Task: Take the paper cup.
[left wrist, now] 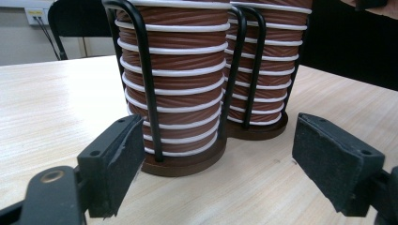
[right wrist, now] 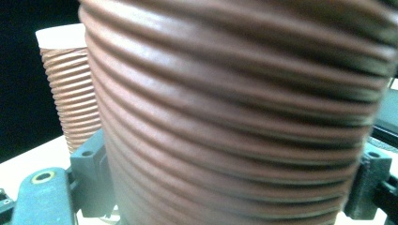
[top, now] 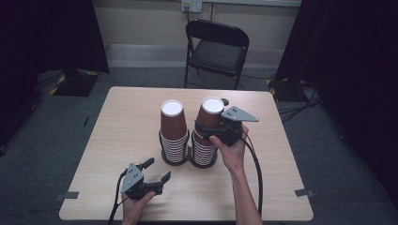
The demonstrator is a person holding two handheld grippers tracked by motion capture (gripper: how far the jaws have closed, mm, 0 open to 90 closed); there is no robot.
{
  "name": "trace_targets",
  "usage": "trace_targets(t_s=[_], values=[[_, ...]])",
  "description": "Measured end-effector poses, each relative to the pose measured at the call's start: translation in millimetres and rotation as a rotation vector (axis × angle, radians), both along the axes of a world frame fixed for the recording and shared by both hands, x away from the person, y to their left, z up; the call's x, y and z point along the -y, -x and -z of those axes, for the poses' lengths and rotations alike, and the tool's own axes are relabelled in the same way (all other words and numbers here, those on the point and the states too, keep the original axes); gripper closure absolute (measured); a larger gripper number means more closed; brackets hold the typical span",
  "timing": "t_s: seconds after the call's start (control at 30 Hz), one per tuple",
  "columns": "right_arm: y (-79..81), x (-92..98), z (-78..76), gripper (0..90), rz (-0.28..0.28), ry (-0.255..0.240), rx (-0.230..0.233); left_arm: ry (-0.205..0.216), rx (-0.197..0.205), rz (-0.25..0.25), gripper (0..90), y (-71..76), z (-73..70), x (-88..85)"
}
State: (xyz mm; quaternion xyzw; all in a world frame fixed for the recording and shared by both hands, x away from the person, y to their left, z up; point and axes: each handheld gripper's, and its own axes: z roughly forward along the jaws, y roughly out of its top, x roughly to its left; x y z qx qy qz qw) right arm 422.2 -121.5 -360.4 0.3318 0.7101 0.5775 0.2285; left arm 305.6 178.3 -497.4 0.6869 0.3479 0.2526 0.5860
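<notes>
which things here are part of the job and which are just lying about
In the job: right gripper, shut on the top cup of the right stack; left stack; wire holder; left gripper, open, near the stacks.

Lying about: chair; wall socket.

High view overlooks table point(top: 122, 122); gripper views closely face cup stacks point(left wrist: 173, 89).

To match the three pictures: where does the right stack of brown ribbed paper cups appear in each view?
High view: right stack of brown ribbed paper cups at table centre, right gripper around it.
Left gripper view: upper right.
Right gripper view: close, centre.
Shared landmark: left stack.
</notes>
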Motion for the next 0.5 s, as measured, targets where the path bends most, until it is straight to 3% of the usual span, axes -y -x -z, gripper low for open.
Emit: trace_targets(t_s=[0.5], values=[[-0.4, 2.5, -11.6, 13.8, 0.005, -0.047, 0.006, -0.002, 0.004, -0.015, 17.2, 1.1, 0.0, 0.4]])
